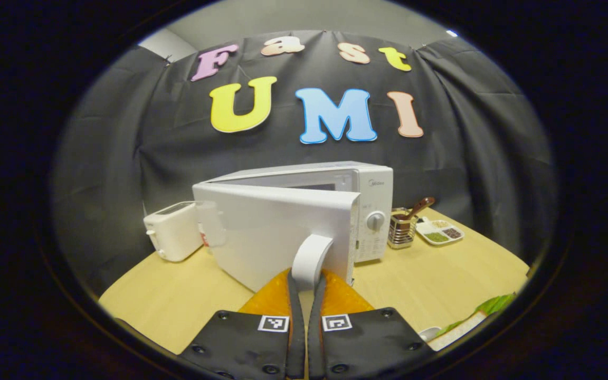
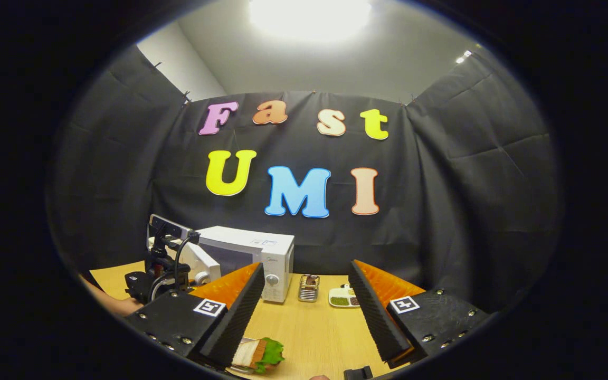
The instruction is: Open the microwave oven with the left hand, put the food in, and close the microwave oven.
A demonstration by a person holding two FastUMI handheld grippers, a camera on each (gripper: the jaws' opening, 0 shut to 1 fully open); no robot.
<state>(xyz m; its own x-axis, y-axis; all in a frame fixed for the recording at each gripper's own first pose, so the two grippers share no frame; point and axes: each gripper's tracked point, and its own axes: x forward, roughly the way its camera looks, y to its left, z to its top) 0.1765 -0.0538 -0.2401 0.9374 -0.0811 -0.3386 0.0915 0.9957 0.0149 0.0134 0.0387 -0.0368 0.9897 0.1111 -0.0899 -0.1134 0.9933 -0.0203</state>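
Left gripper (image 1: 304,295) clamped on the microwave door's white handle (image 1: 310,259), jaws narrow, both orange ribbed fingers pressing the curved strap-like loop at lower centre of the left gripper view. Door (image 1: 277,232) partly swung out, a smooth white slab hinged at frame left, free edge pointing toward the camera; cavity just visible behind it. Microwave (image 1: 370,206) boxy, glossy white, with a round knob, standing mid-frame on the pale wooden desk (image 1: 430,285).

Right gripper (image 2: 304,311) idle with jaws wide, nothing between them. Food, a sandwich (image 2: 259,353) with green leaf on a plate, directly below and slightly left of those jaws, at bottom of the right gripper view. Microwave (image 2: 262,258) well apart from it, ahead and left of centre. Likely next: wider door swing, then a downward reach for the sandwich.
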